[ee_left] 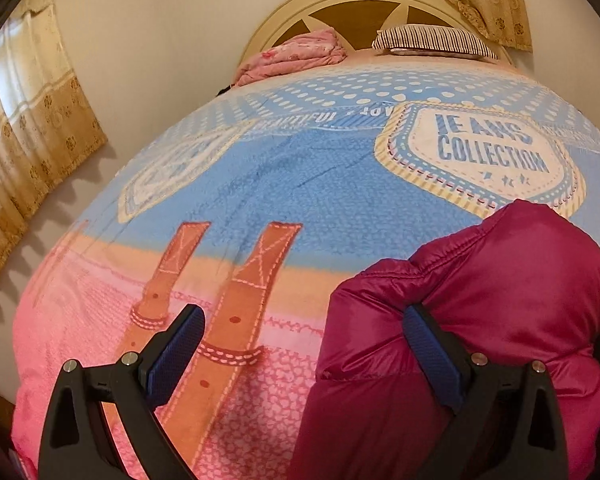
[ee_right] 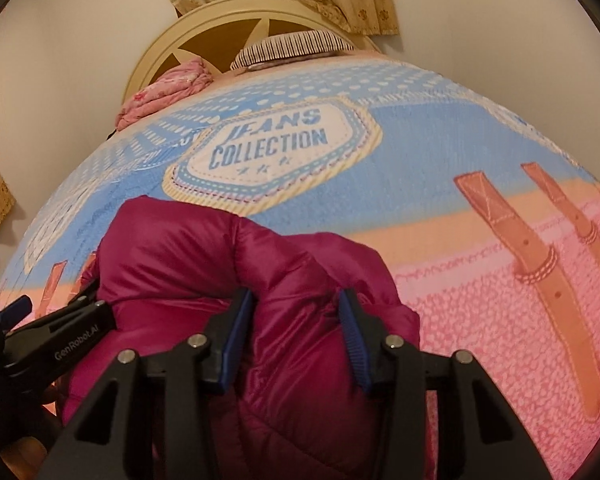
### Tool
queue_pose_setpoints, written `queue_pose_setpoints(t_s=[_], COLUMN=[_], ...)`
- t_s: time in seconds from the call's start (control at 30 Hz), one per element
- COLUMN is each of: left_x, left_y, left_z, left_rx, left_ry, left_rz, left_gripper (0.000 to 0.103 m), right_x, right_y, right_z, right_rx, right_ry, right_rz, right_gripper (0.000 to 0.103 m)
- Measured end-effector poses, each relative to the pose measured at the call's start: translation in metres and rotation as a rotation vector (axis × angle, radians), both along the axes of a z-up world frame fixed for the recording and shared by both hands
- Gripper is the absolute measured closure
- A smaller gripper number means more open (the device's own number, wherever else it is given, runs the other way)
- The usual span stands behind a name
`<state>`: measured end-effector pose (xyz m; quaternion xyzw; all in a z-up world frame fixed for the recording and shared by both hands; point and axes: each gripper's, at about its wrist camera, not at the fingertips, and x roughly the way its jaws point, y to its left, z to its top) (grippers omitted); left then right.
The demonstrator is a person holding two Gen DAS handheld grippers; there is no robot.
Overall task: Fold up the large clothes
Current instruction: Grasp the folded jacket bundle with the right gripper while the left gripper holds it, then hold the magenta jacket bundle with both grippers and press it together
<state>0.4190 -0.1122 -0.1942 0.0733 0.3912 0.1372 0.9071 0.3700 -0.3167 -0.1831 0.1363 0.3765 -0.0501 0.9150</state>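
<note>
Bedroom with cream walls, patterned curtains and a rounded headboard at the far end. Spread out below it, a blue-and-pink printed blanket, with a striped pillow and a bundled pink quilt up by the headboard. Near the close edge of the blanket, bunched and puffy rather than flat: the magenta down jacket.

Right gripper down on the jacket, fingers clamped on a raised ridge of the quilted shell, judging by the fabric filling the gap from pad to pad. Left gripper just beside the jacket's left flank, fingers wide apart and holding nothing, one lying against the shell, the other over bare blanket.

Likely trouble from here: slick, air-filled fabric squirting out of a shallow pinch, leaving only the outer layer held and the lining sagging behind. Could also drag the whole bundle across the blanket instead of opening it out, with just one side gripped. Some risk too of catching blanket along with jacket on closing the left fingers low. Caught part not identifiable, whether hem, sleeve or collar, so possibly a crooked, lopsided spread on lifting
</note>
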Motion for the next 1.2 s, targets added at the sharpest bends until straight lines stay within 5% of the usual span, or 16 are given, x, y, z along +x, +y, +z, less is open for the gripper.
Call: queue_pose_setpoints(t_s=[1.2], left_x=[0.003], left_y=[0.003], left_z=[-0.015], left_rx=[-0.043], left_ry=[0.016], left_rz=[-0.002], left_gripper=[0.001], right_x=[0.012], right_y=[0.003], right_z=[-0.019], right_rx=[-0.029], right_ry=[0.073], right_rz=[-0.003], right_gripper=[0.055])
